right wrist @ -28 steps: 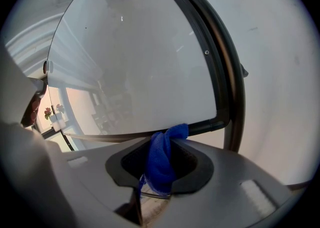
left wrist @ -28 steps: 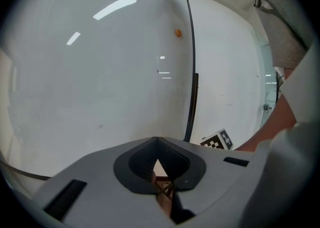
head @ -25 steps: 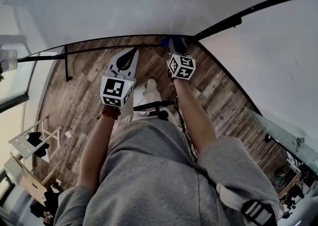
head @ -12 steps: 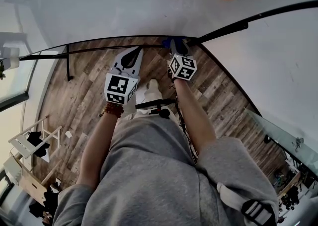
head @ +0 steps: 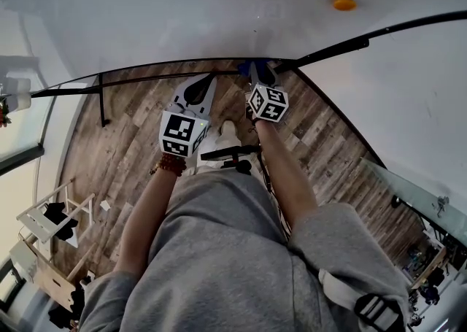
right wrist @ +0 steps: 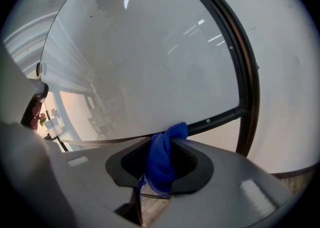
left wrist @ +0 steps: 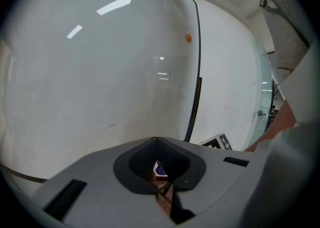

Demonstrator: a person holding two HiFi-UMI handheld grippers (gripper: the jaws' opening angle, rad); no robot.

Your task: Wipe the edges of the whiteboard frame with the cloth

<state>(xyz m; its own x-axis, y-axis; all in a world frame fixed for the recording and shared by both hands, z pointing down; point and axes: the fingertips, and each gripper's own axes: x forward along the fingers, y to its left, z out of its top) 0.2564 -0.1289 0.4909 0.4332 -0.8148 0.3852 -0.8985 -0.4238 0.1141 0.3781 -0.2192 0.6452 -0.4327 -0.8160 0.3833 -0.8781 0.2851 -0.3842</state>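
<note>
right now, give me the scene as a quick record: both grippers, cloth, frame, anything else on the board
right gripper: jaws shut on the blue cloth
left gripper: jaws together, nothing held, pointed at the board beside the right one
cloth contact: its top end meets the lower bar of the black whiteboard frame, close to the corner
board surface: white, one small orange dot on it
below: wood floor

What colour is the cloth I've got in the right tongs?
Bright blue. The cloth sits clamped in the right tongs; the right gripper view shows it best.
</note>
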